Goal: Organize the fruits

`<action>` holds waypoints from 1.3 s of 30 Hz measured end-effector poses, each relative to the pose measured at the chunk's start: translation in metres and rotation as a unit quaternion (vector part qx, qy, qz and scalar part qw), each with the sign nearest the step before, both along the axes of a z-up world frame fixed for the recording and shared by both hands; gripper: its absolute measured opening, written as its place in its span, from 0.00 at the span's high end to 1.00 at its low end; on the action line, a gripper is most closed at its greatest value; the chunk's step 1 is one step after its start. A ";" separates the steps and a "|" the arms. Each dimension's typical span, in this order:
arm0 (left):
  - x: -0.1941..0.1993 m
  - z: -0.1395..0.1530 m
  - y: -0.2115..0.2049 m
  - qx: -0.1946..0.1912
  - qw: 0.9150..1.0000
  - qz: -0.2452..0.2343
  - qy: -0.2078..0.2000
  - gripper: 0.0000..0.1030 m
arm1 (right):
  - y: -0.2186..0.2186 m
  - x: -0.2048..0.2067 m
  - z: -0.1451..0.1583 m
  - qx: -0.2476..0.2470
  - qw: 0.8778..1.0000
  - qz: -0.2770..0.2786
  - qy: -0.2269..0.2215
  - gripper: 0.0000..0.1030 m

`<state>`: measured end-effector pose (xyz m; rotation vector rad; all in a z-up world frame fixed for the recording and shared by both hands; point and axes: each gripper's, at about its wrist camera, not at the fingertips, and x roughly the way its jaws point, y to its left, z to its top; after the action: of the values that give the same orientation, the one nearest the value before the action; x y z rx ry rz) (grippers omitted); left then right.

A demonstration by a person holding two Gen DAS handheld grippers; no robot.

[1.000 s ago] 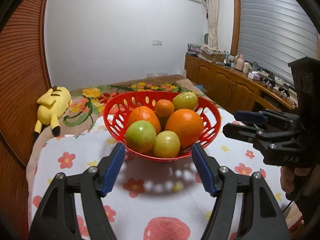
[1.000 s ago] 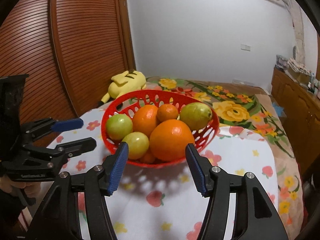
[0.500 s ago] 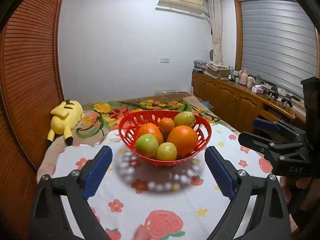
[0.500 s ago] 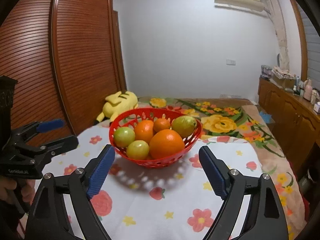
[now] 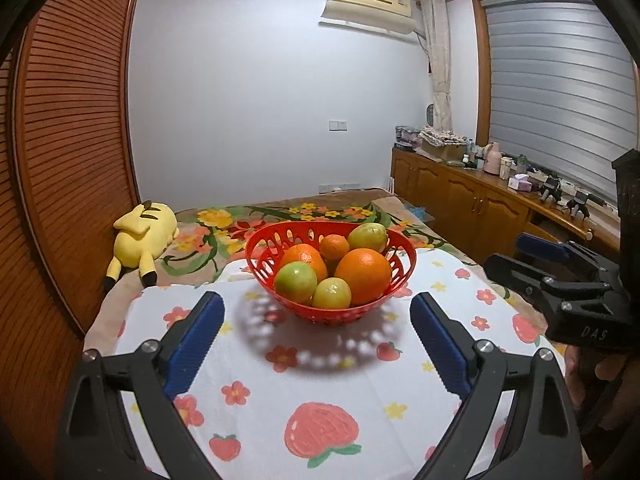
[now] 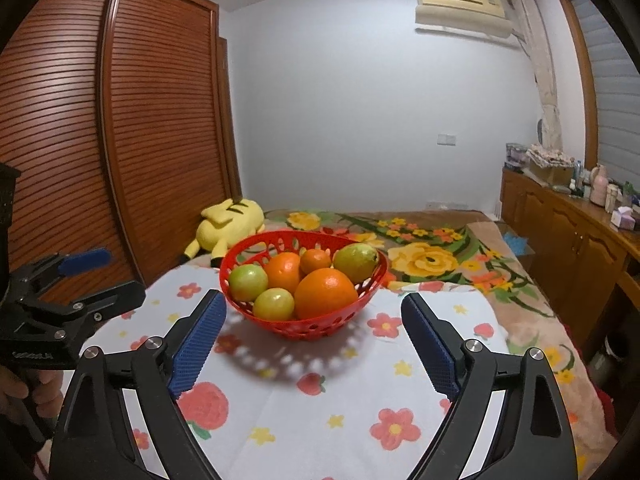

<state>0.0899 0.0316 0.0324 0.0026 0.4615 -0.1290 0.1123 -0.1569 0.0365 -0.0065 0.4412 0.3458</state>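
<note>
Fruits (image 5: 362,275) fill red basket (image 5: 404,264); plush toy (image 5: 142,232) lies beyond.

Fruits (image 5: 362,274) in basket (image 5: 404,268), plush toy (image 5: 144,230) behind-left

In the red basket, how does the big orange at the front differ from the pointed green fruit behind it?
The big orange is round and solid orange; the pointed green fruit is yellow-green and narrows to a tip. The big orange is the larger of the two. It sits at the front of the pile, beside a small green fruit, while the pointed green fruit lies at the back near the rim. Both rest loose in the red basket, untouched by either gripper.
</note>
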 end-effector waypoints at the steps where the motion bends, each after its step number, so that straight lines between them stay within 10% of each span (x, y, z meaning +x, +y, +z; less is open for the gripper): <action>1: -0.003 0.000 0.001 -0.001 1.000 0.002 -0.001 0.08 | -0.001 -0.002 0.000 0.002 1.000 -0.002 0.000 0.12; 39: -0.031 -0.003 0.017 -0.018 1.000 0.020 0.002 0.08 | -0.012 -0.037 -0.002 -0.004 0.999 -0.032 -0.024 0.12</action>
<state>0.0590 0.0486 0.0299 -0.0432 0.4625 -0.0974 0.0756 -0.1693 0.0345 -0.0082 0.3934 0.2802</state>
